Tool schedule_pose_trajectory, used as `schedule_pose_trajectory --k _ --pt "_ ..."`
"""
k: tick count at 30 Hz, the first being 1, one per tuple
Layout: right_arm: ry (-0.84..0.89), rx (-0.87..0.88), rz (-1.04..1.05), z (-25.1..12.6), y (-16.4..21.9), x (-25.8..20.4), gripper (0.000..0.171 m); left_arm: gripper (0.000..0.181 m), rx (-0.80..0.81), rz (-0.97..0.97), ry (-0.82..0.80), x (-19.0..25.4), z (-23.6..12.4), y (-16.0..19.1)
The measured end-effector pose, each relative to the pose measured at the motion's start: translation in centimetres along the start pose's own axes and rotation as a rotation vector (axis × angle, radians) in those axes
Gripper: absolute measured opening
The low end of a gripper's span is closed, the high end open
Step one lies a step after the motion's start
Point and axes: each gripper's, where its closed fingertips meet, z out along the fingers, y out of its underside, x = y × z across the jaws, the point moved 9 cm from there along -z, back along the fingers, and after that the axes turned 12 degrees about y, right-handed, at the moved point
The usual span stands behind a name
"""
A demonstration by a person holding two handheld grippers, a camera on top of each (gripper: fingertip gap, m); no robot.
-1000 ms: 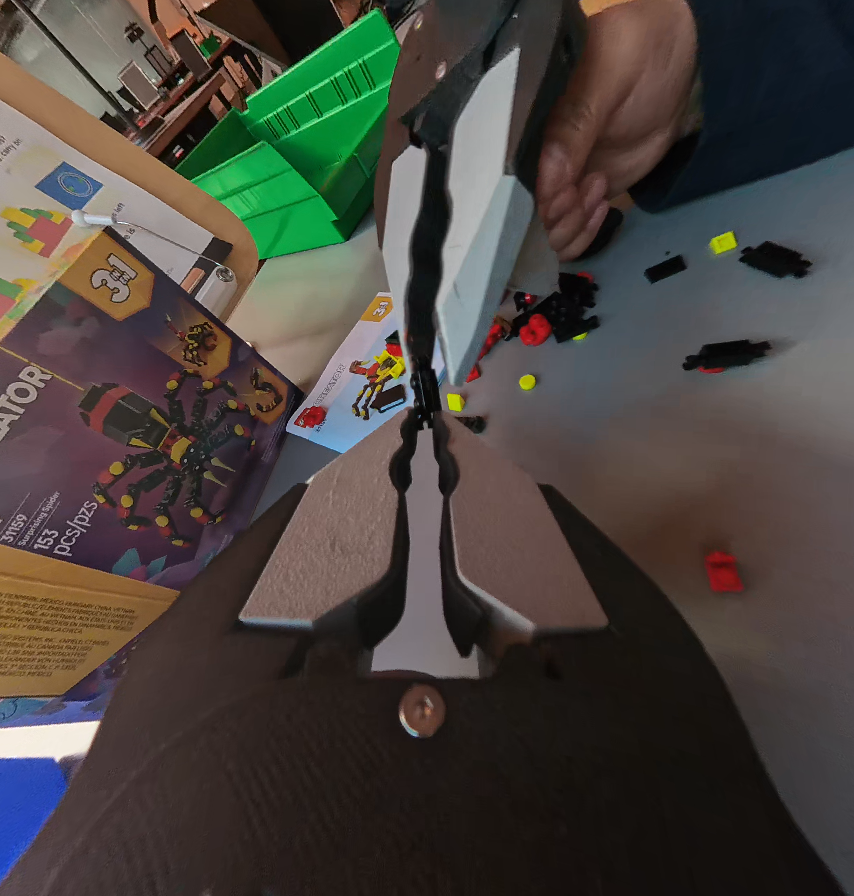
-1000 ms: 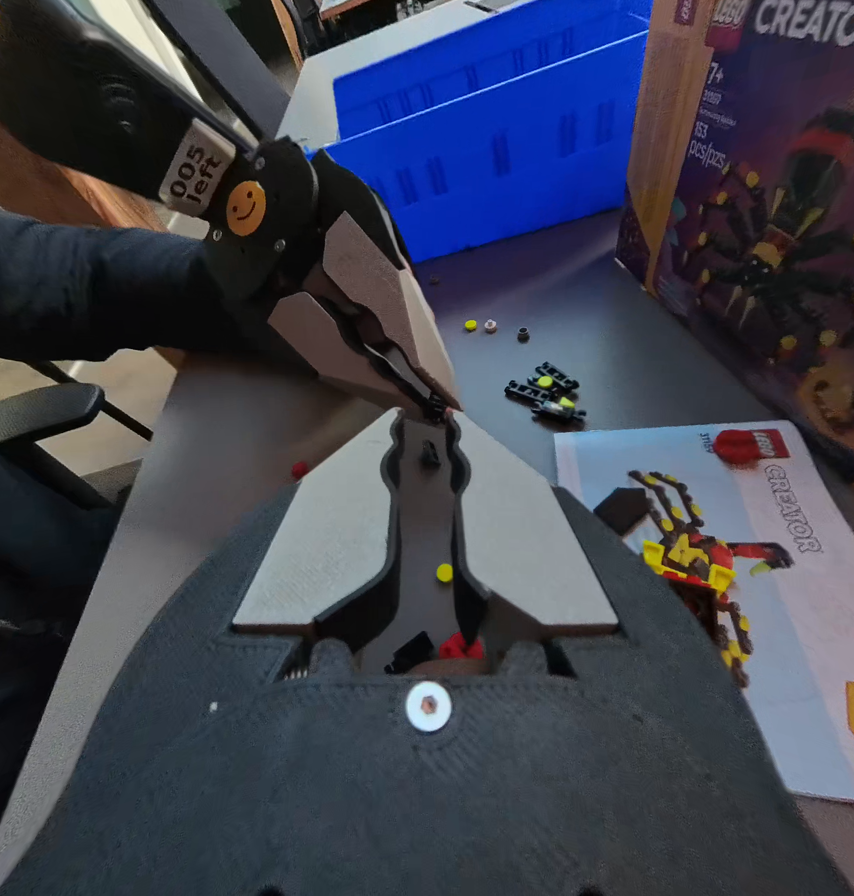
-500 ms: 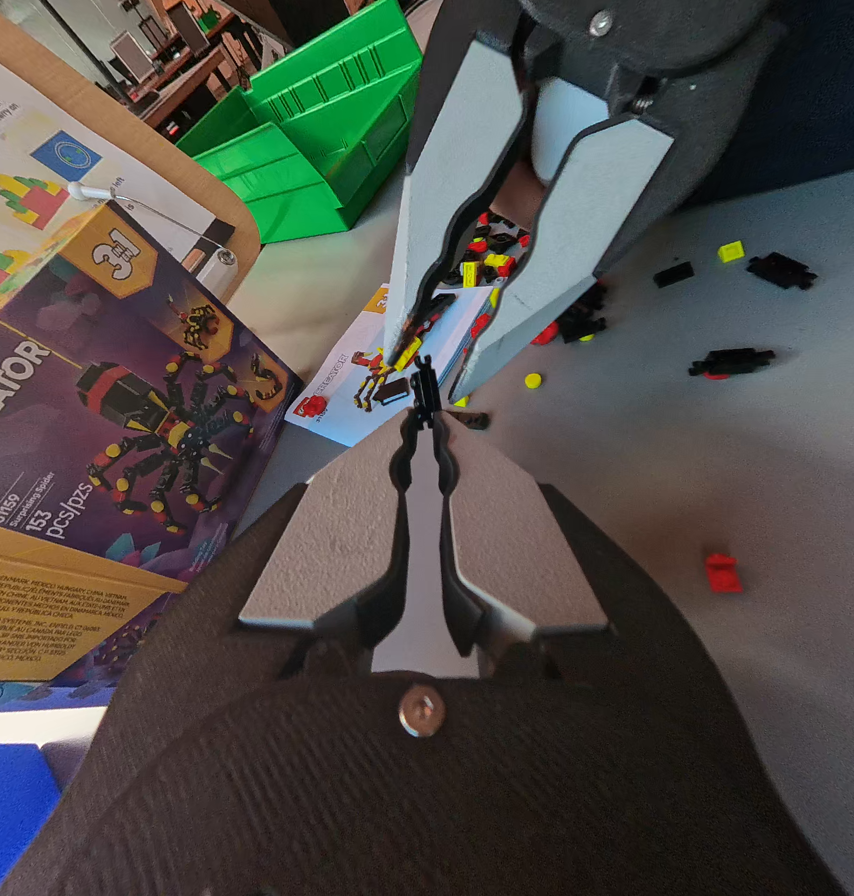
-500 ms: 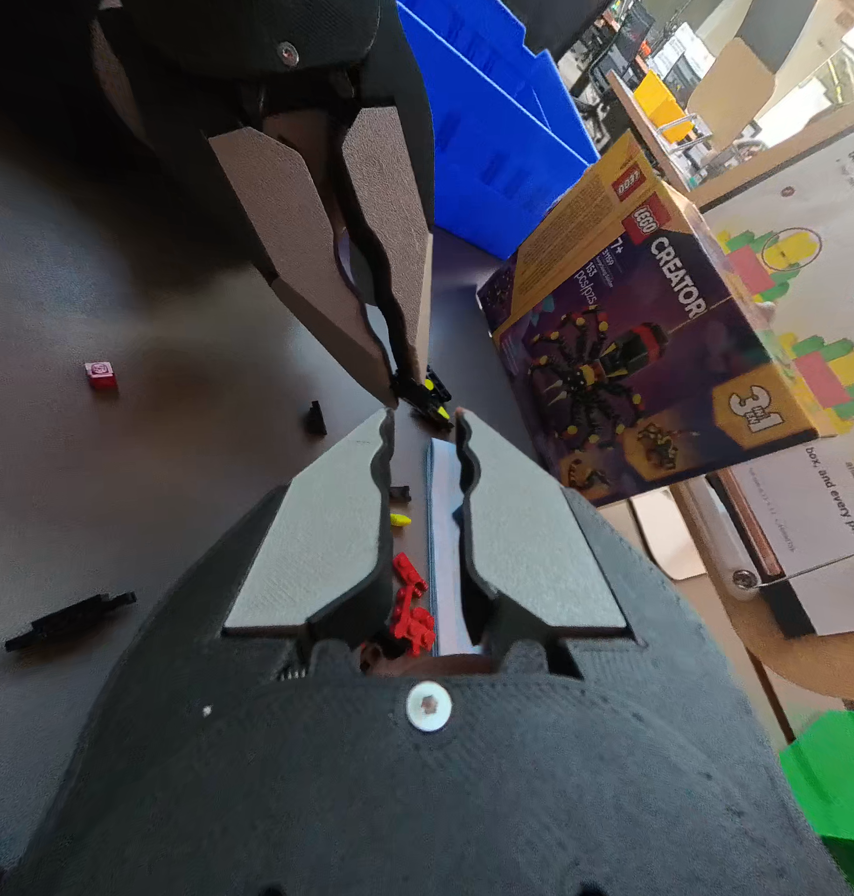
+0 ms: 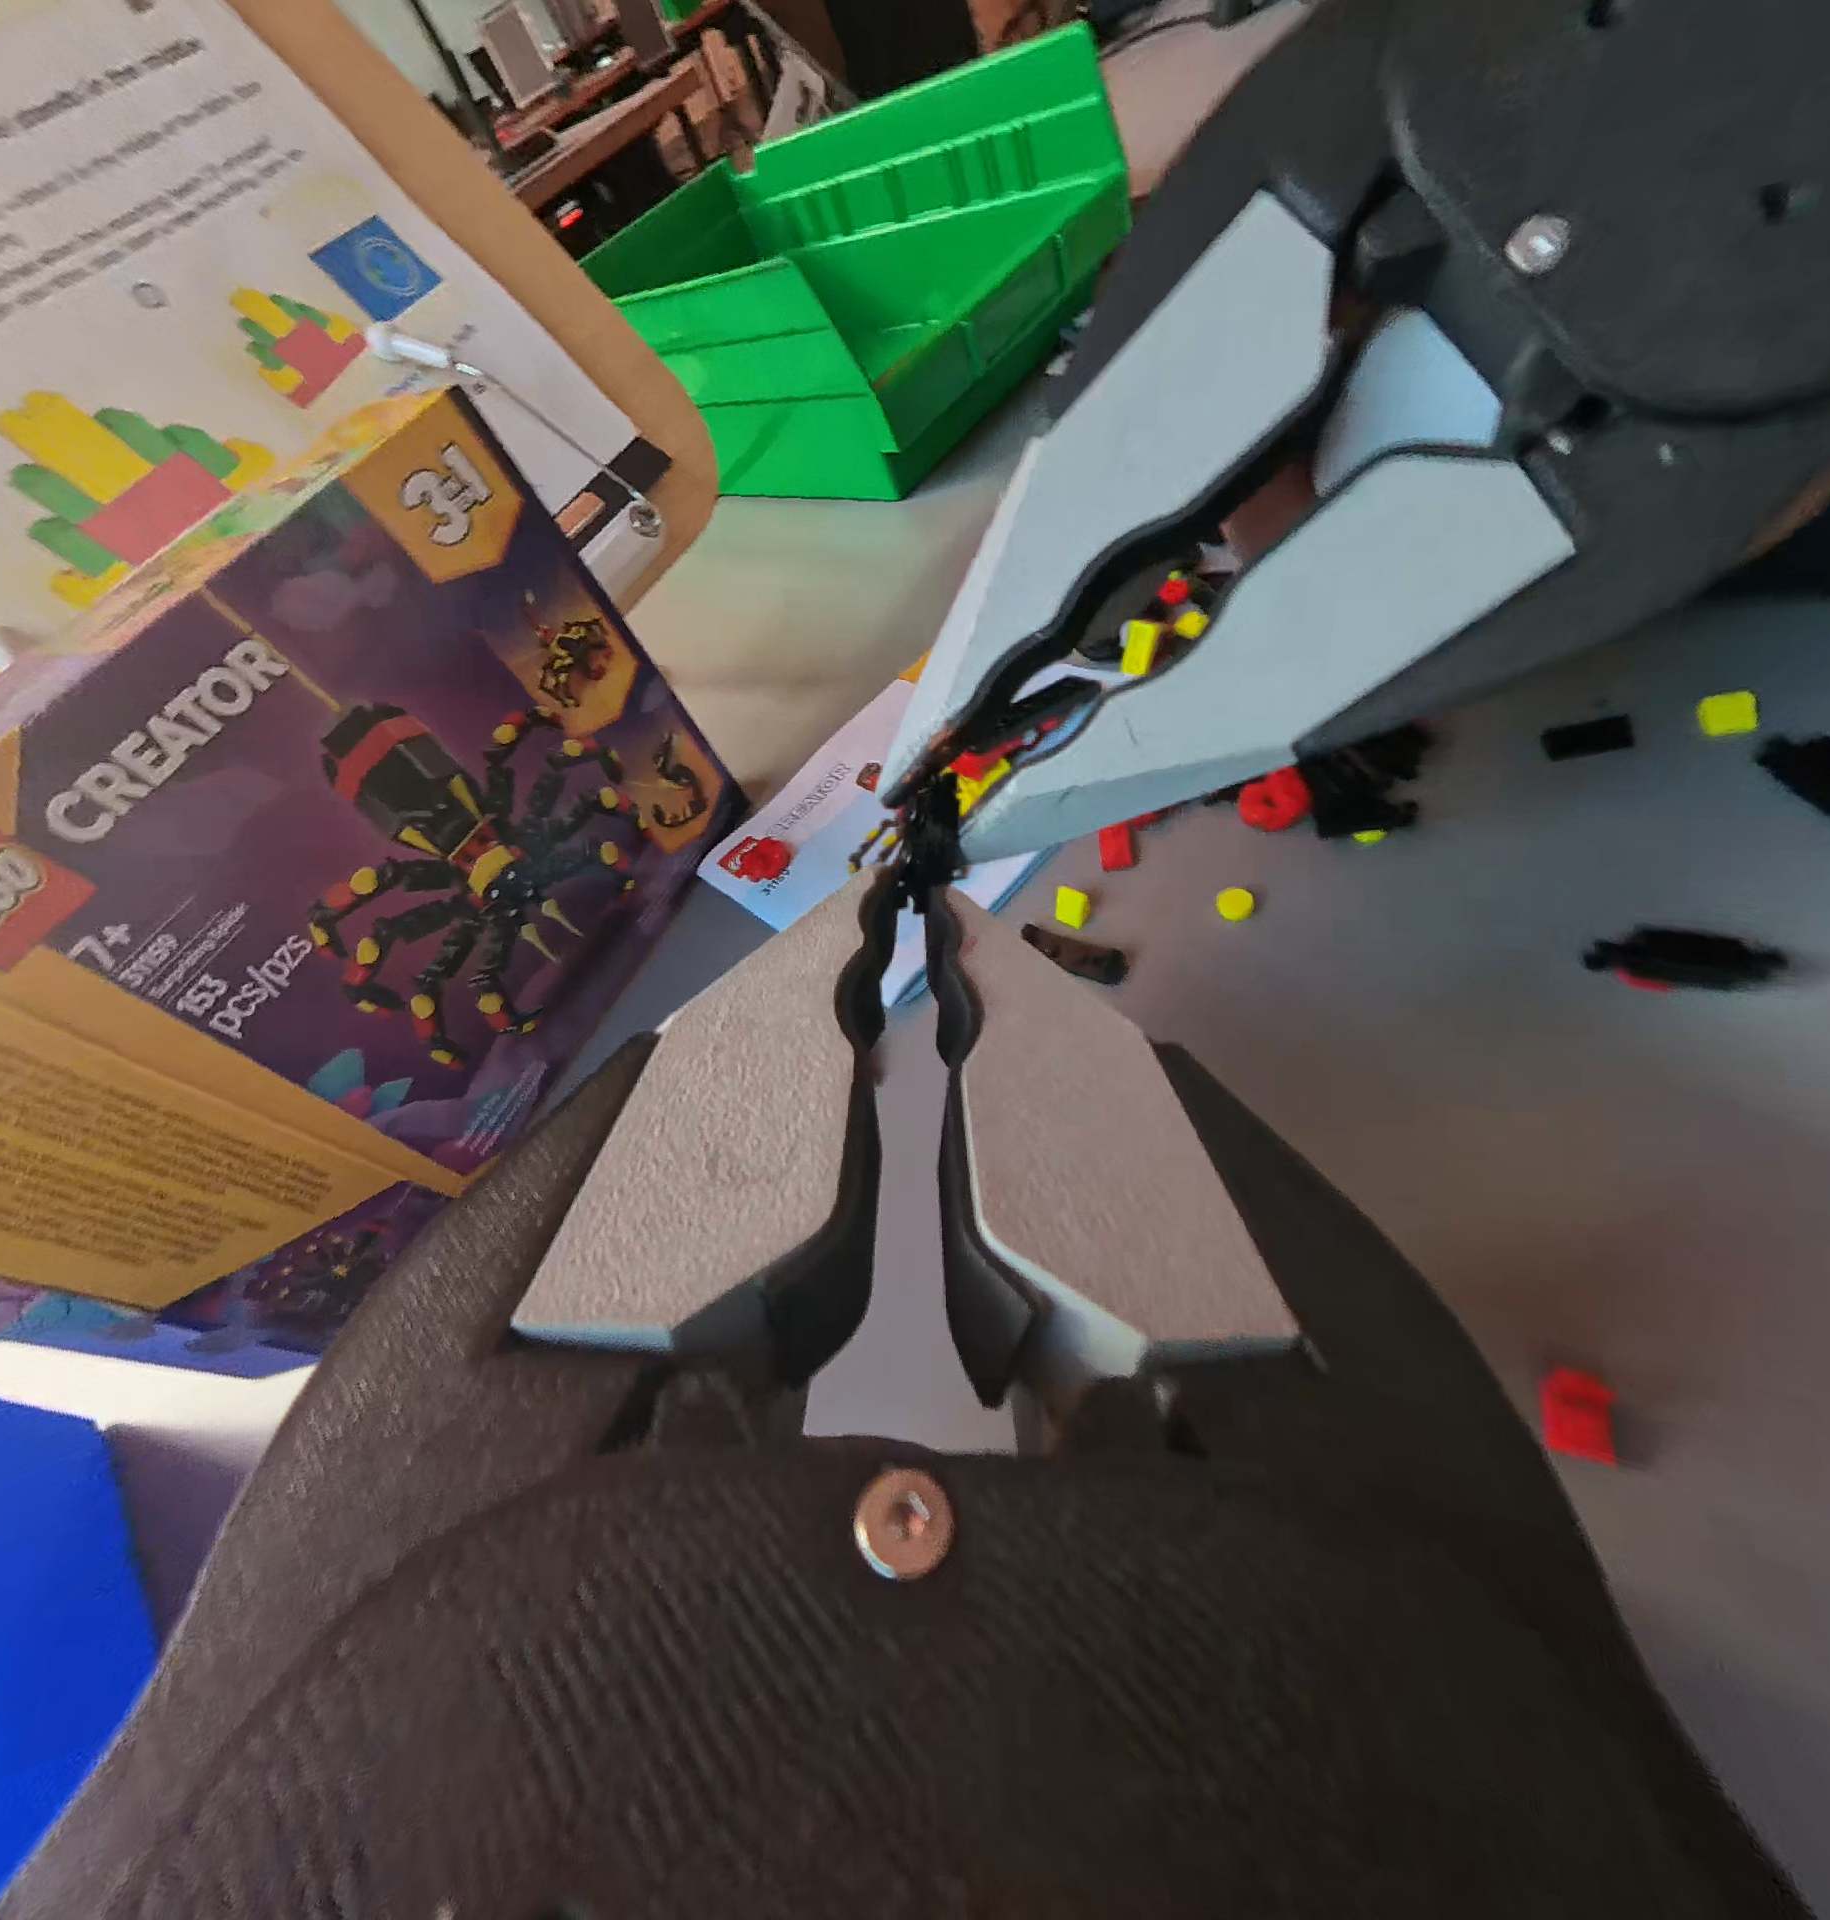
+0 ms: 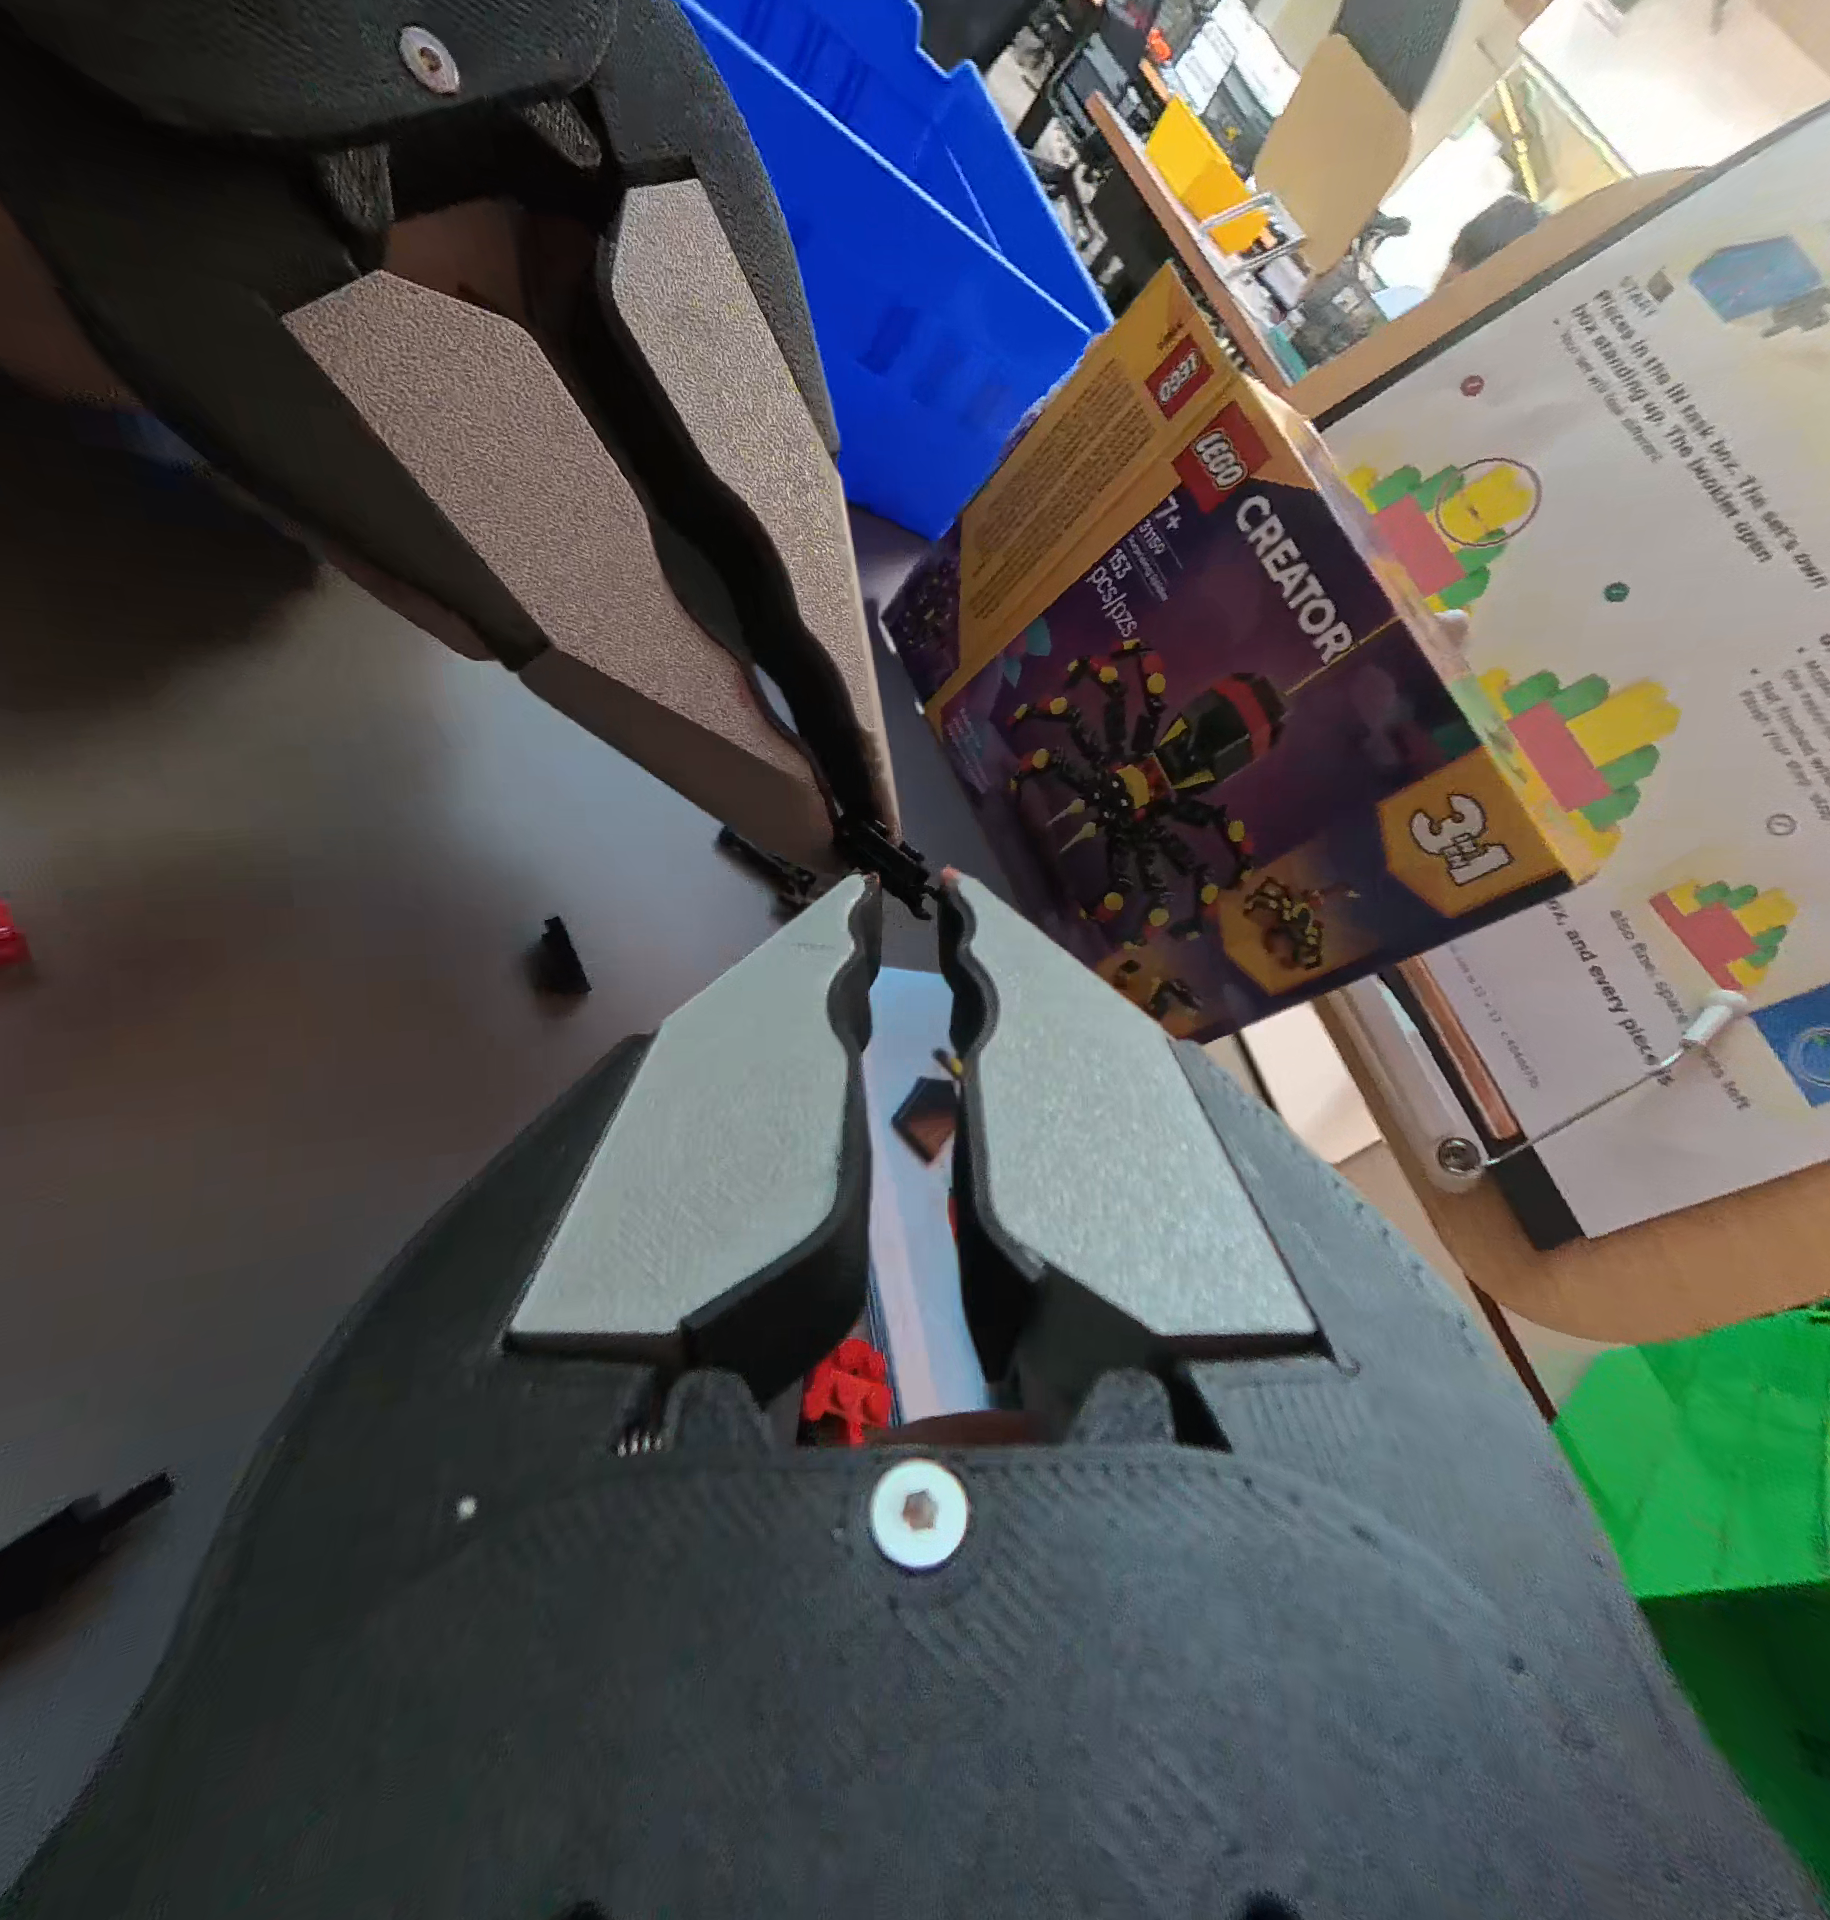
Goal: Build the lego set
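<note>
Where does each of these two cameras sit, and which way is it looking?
Left wrist view: sits on the left gripper, looking along its fingers across the table toward the box, green bins and loose bricks; its own fingers and the right gripper show.
Right wrist view: sits on the right gripper, facing the box, blue bins and instruction board; its own fingers and the left gripper show.
Shared: both grippers meeting tip to tip at a small black piece, plus the box.
</note>
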Motion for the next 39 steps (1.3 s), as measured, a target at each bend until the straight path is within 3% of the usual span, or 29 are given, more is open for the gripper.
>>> schedule_pose_trajectory --k 7,10,13,16,23,39 --pt "-0.015 -0.028 0.089 0.5 0.0 -0.2 0.006 0.001 -0.001 -0.032 -0.092 -0.5 -0.2 0.1" --pt "-0.175 -0.064 0.037 0.8 0.0 -2.8 0.002 0.000 0.102 -0.064 -0.128 -1.9 -1.5 -0.6" --pt "-0.017 -0.020 -0.135 1.1 -0.7 -3.3 0.002 0.000 0.078 -0.183 -0.006 -2.1 -1.3 0.5" --pt "-0.118 -0.048 -0.024 1.1 -0.4 -2.8 0.003 0.000 0.053 -0.161 -0.003 -1.9 -0.9 0.5" --pt "-0.098 -0.064 0.064 0.3 0.8 -0.3 0.003 0.000 -0.016 -0.089 -0.017 -1.1 -0.2 0.7" --pt "-0.010 -0.131 0.086 1.1 2.4 0.7 0.003 0.003 -0.061 -0.098 -0.045 -1.4 0.0 1.0"
